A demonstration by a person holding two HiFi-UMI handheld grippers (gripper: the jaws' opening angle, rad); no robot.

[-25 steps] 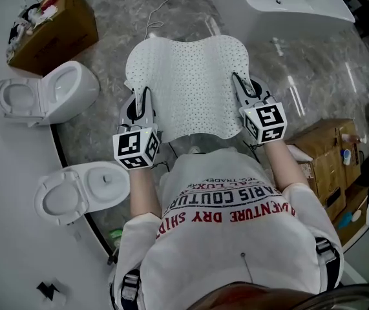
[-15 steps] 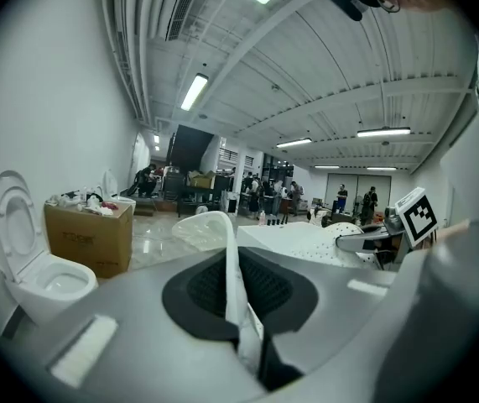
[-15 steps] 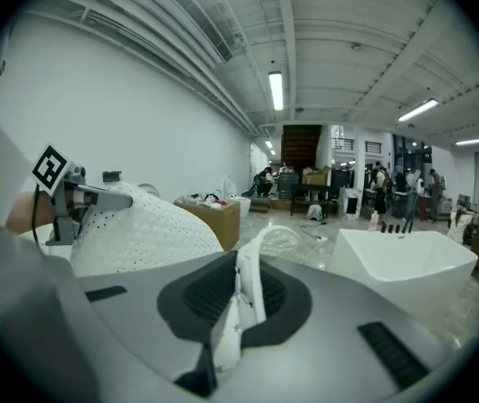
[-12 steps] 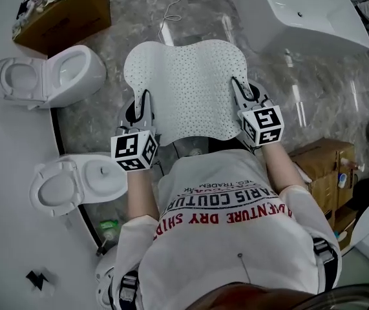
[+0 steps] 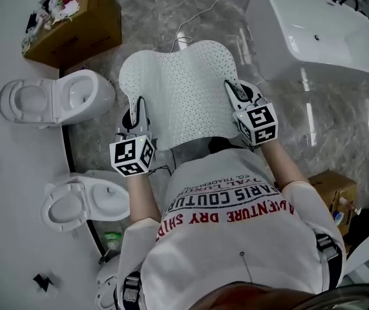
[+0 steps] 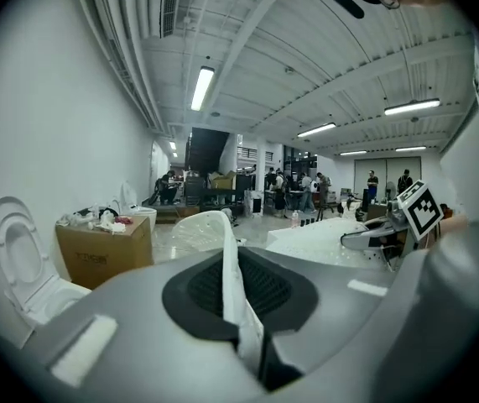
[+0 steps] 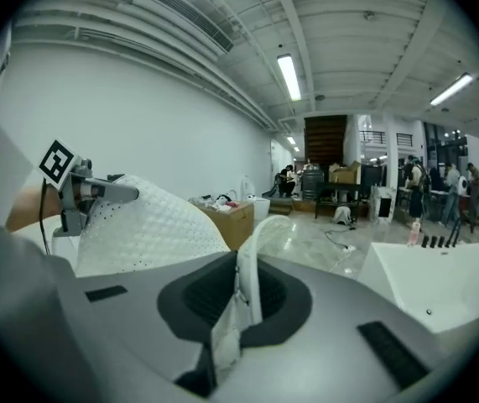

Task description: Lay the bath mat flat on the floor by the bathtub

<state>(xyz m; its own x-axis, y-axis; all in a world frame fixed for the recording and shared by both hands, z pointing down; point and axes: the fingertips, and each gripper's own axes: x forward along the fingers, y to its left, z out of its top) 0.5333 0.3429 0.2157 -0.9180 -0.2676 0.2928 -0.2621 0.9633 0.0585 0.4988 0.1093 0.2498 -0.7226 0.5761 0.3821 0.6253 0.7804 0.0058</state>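
Bathtub (image 5: 320, 34) and surrounding fixtures have shifted in the head view over the last second: the tub now shows more fully at upper right, while the cardboard box (image 5: 81, 24) and the nearer toilet (image 5: 55, 99) have slid down and to the right. I take this to mean the person has turned or stepped while carrying the load. Relative to the person, the bath mat (image 5: 178, 89) has kept its place and shape, spread out in front of the torso and held up off the marble floor (image 5: 339, 134), with its far lobed edge pointing away from the body. Left gripper (image 5: 138, 105) is clenched on the mat's left side edge, and its own view shows the white edge (image 6: 226, 267) pinched between closed jaws. Right gripper (image 5: 231, 88) is likewise clamped on the right side edge, confirmed in its own view (image 7: 247, 284). Neither grip has altered. Assessment: the task is in the carrying stage. The mat is not yet on the floor, and it hangs to the left of the tub, near it but not alongside. Remaining work appears to be aligning the mat beside the tub, lowering both sides evenly, then releasing. Risk noted: an uneven descent could fold the far edge under.
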